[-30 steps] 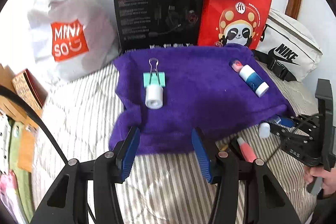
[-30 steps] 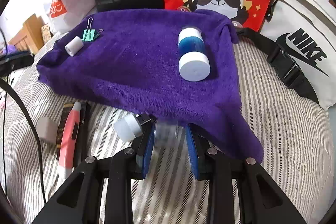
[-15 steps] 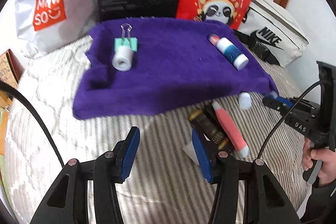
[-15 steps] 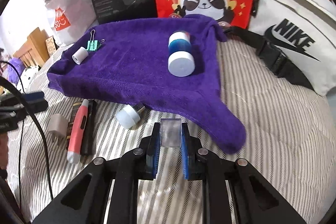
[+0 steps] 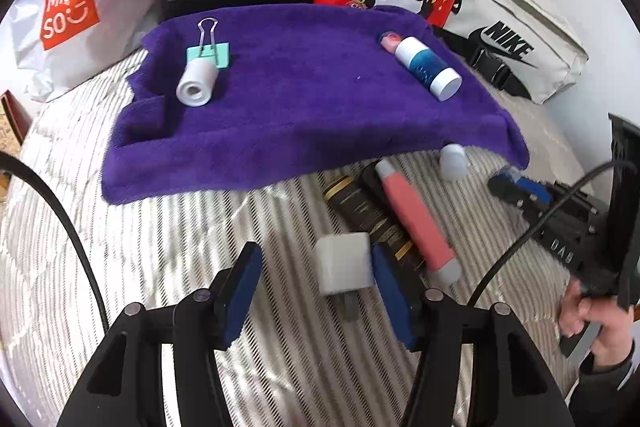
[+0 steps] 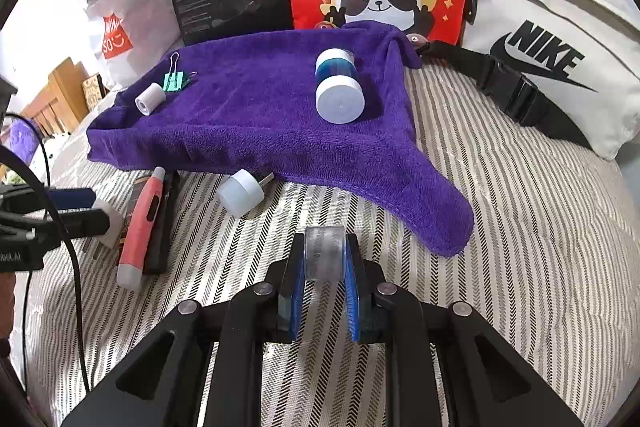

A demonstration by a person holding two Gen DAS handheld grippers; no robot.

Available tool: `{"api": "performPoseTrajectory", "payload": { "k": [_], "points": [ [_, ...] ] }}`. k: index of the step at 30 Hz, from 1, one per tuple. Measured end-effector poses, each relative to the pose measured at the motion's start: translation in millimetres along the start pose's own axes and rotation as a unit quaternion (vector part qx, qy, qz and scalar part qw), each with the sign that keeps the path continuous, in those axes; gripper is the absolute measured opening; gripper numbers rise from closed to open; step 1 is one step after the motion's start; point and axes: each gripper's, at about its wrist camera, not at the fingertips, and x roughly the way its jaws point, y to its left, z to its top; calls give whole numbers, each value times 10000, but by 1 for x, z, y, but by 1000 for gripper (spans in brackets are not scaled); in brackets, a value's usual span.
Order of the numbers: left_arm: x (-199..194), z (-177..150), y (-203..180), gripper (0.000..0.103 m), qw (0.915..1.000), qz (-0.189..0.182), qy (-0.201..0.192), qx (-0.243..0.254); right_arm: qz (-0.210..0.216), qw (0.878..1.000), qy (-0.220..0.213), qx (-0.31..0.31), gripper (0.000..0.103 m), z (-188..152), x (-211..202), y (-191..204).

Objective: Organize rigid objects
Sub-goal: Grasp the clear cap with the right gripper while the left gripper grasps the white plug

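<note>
Clear cap [image 6: 324, 251] clamped between my right gripper [image 6: 323, 267] pads above striped bedding [image 6: 520, 247] | purple towel [image 5: 300, 115] ahead | my left gripper [image 5: 316, 275] jaws opening around white charger block [image 5: 344, 263], right pad beside it

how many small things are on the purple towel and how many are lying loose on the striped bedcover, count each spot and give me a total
On the purple towel: 3 (binder clip, white roll, blue and white bottle)
Loose on the striped bedcover: 4 (white cube plug, pink pen, black and gold stick, white cap)
Total: 7
</note>
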Motion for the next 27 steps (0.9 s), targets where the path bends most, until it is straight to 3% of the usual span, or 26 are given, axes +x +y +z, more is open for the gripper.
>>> {"api": "performPoseTrajectory", "payload": {
  "k": [6,12,15,16,27],
  "points": [
    [-3,-4,3,58,9997,180,-21,155,-114,9999,28,-82,18,0,1,4],
    [9,-5,-11,55,9961,413,60,780,-202,9997,34,-155,18,0,2,6],
    [10,-5,-12,39,9954,232,29,929,-122,9999,30,-88,18,0,1,3],
    [9,-5,-12,27,9954,84,6,951,-116,9999,29,-84,18,0,2,3],
    [5,-16,-11,27,9942,66,-447,973,-141,9998,30,-105,18,0,1,3]
  ]
}}
